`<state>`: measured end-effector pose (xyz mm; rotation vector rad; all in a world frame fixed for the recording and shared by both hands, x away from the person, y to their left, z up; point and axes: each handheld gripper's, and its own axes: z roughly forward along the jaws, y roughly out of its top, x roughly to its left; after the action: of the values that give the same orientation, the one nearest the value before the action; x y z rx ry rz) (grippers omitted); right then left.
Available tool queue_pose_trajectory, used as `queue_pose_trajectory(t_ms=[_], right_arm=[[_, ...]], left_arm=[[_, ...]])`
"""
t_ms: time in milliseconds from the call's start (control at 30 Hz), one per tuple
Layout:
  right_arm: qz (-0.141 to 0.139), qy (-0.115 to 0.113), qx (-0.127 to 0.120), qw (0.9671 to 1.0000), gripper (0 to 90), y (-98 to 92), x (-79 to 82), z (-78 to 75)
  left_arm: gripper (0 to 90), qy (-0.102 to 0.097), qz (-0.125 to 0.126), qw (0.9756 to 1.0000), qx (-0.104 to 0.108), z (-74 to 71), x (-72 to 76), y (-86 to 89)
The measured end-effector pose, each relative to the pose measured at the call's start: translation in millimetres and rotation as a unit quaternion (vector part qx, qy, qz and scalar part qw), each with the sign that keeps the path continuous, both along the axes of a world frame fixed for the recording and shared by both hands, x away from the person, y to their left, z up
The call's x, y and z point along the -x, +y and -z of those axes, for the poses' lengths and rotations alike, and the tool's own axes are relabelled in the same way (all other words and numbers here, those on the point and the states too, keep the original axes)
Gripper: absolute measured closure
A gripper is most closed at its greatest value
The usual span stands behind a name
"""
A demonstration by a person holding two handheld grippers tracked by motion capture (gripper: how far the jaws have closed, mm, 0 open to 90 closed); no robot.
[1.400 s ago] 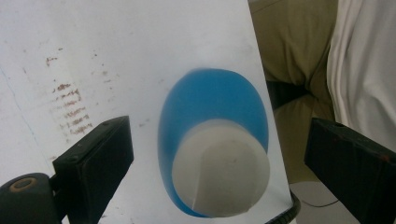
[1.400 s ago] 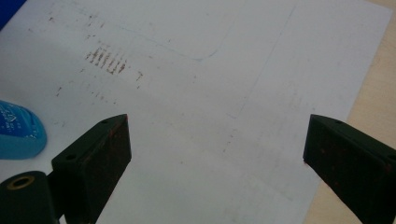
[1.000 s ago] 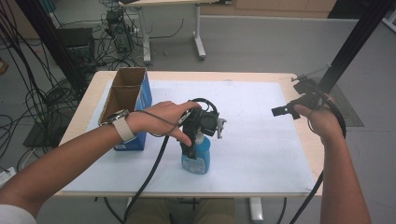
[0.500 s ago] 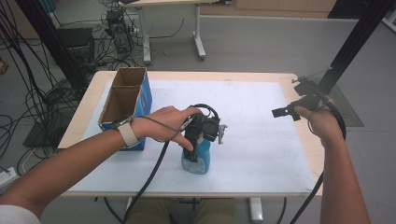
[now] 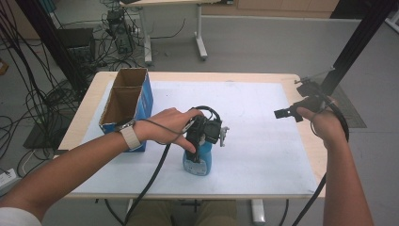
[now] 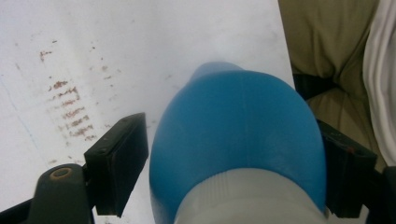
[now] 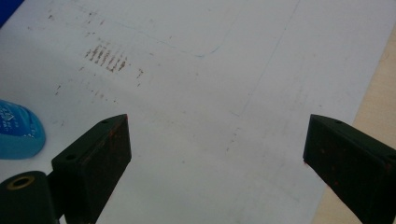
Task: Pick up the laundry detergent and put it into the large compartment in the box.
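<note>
Broadly, the table (image 5: 301,155) carries a white sheet (image 5: 263,122) over most of its wooden top, and the sheet bears faint reddish-brown scuff marks (image 7: 106,58) in the right gripper view. At the table's left edge stands an open cardboard box (image 5: 124,106) with blue sides, divided into two compartments. Near the front middle of the sheet lies a blue bottle (image 5: 197,160) on its side, its white capped end toward the left gripper's camera in the left gripper view, where its rounded blue body (image 6: 238,126) sits between the two black jaws. The left gripper (image 5: 201,141) is over the bottle, held by the person's left hand (image 5: 164,125), whose wrist wears a pale watch (image 5: 130,137). Its jaws have just been closing around the bottle; the right-hand pad sits against the blue side, while a narrow gap shows beside the left-hand pad, so the squeeze is not complete. The right gripper (image 5: 289,112) is held well apart at the table's right edge above the sheet, its jaws standing wide with nothing between them.
</note>
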<state>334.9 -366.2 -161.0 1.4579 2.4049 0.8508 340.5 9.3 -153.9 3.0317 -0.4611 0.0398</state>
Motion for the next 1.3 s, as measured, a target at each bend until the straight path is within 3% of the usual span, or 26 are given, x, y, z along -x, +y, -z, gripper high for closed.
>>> queue_pose_trajectory(t_ms=[133, 667, 767, 800, 833, 1300], right_arm=[[-0.001, 0.0, 0.001, 1.0, 7.6, 0.6, -0.3, -1.3], [-0.003, -0.003, 0.001, 1.0, 7.6, 2.5, -0.8, -1.9], [-0.002, -0.002, 0.001, 1.0, 7.6, 2.2, -0.5, -2.0], [-0.001, -0.003, 0.0, 1.0, 7.6, 1.9, -0.1, -1.7], [-0.002, -0.003, 0.001, 1.0, 7.6, 1.8, -0.1, -2.0], [0.0, -0.003, 0.003, 1.0, 7.6, 1.8, 1.6, -3.6]], left_arm=[[25.9, -0.005, 0.003, 1.0, -0.003, 0.5, 2.3, -0.2], [28.9, -0.021, 0.004, 0.9998, -0.007, 0.7, 8.4, -1.6], [29.4, -0.015, 0.0, 0.9999, -0.007, -0.2, 6.9, -1.6], [37.0, -0.003, 0.005, 1.0, -0.007, -0.5, 2.6, -1.0], [37.9, -0.003, 0.004, 1.0, -0.004, 0.0, 2.0, 0.0], [38.5, 0.001, 0.005, 1.0, -0.007, -0.1, 0.4, -0.9]])
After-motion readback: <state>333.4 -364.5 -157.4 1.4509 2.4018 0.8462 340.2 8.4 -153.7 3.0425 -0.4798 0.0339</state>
